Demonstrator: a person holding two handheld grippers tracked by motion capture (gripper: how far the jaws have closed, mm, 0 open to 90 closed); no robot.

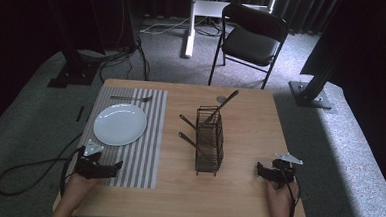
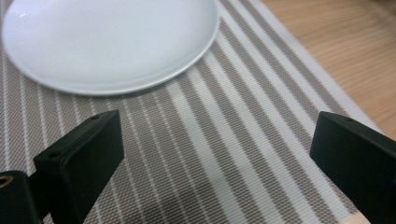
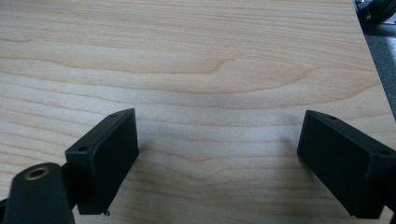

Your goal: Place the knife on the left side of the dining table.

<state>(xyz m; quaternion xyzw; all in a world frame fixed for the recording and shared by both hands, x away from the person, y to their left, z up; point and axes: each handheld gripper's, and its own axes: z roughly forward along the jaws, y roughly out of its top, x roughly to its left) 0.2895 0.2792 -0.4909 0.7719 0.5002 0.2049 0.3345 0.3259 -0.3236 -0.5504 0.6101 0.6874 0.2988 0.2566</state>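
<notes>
plate (image 2: 107, 42): glossy white ceramic | placemat (image 2: 224, 140): woven striped cloth | table (image 3: 196, 60): smooth matt wood

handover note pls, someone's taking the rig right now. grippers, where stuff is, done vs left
Left gripper: open, empty, low over the near end of the striped placemat, short of the white plate.
Right gripper: open, empty, over bare tabletop near the table's front right corner.
Plate sits on the placemat, nothing on it. One piece of cutlery lies on the mat beyond the plate. Wire cutlery caddy stands mid-table with three dark-handled utensils sticking out.
Done, apparently: mat, plate and one utensil placed.
Left, probably: the utensils in the caddy. Nothing is gripped yet.
</notes>
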